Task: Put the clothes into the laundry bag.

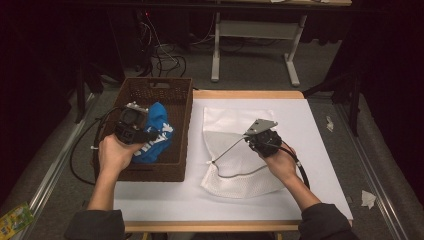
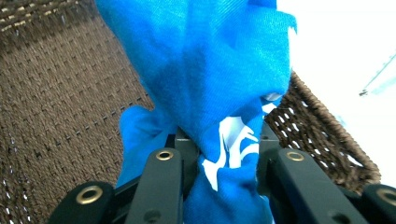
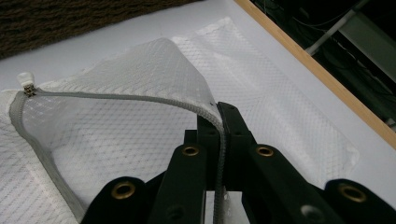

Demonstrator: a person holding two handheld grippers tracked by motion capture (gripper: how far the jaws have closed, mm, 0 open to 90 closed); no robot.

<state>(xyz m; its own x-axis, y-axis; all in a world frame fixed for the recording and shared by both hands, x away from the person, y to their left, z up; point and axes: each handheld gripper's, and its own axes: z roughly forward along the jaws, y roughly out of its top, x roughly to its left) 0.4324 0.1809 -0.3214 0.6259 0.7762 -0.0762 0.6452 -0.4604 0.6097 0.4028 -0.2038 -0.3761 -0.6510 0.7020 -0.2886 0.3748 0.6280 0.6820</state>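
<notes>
A: Left gripper view first: the left gripper (image 2: 224, 154) has its jaws pinched on a bunched blue garment (image 2: 205, 74) with white print, and the cloth hangs clear above the woven floor of the brown wicker basket (image 2: 56, 93).

B: And the high view agrees; the garment (image 1: 155, 132) sits over the basket (image 1: 175, 165), at the table's left end. Its right wall stands between the cloth and the white mesh laundry bag (image 1: 235, 150).

A: The other hand?

B: In the right gripper view the right gripper (image 3: 219, 116) is clamped tight on the bag's grey zipper edge (image 3: 140, 99), lifting it so the mouth gapes. The zipper pull (image 3: 25, 84) lies at the far corner of the opening.

A: What surrounds them?

B: The bag (image 3: 280, 107) lies flat on the white tabletop (image 1: 320, 125), just beside the basket. Beyond the table's wooden far edge there are a white frame stand (image 1: 250, 35) and cables (image 1: 165, 55) on the floor, and paper scraps (image 1: 368, 198) on the right.
</notes>
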